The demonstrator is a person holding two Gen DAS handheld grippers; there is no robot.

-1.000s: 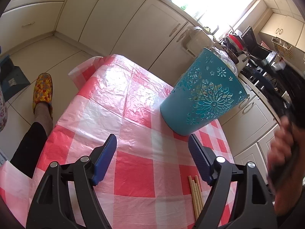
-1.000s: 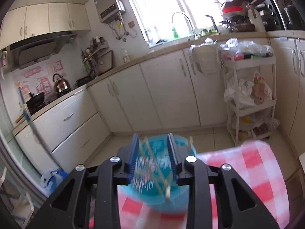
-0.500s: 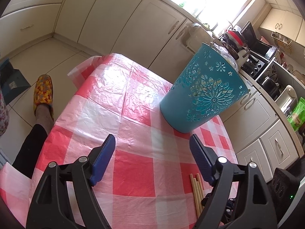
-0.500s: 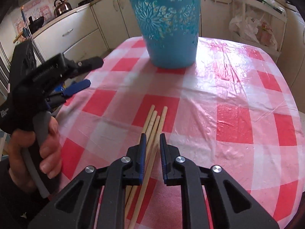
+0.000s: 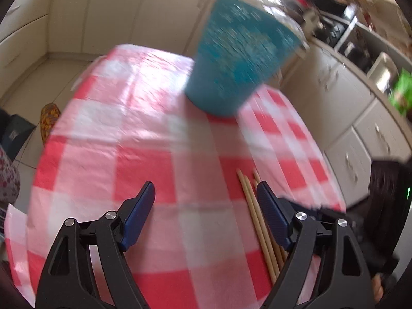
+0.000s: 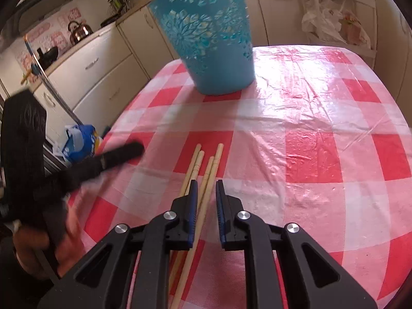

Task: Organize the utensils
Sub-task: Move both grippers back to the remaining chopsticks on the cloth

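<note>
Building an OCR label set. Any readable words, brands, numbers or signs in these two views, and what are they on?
None can be read.
Pink wall posters: printed patterns, too small and blurred to read.
Blue bag on the floor: markings too blurred to read.
Teal bin: flower cutouts only, no text.
Chopsticks, checked tablecloth: no markings visible.
Left wrist view: motion-blurred, nothing legible.

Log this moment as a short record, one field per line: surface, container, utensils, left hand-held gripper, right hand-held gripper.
surface: red and white checked tablecloth
container: blue cut-out bin, upright, far end of the table
utensils: four wooden chopsticks flat on the cloth, side by side
left hand-held gripper: open wide, nothing between the pads
right hand-held gripper: narrow gap, low over the chopsticks, chopsticks between the pads, not lifted
</note>
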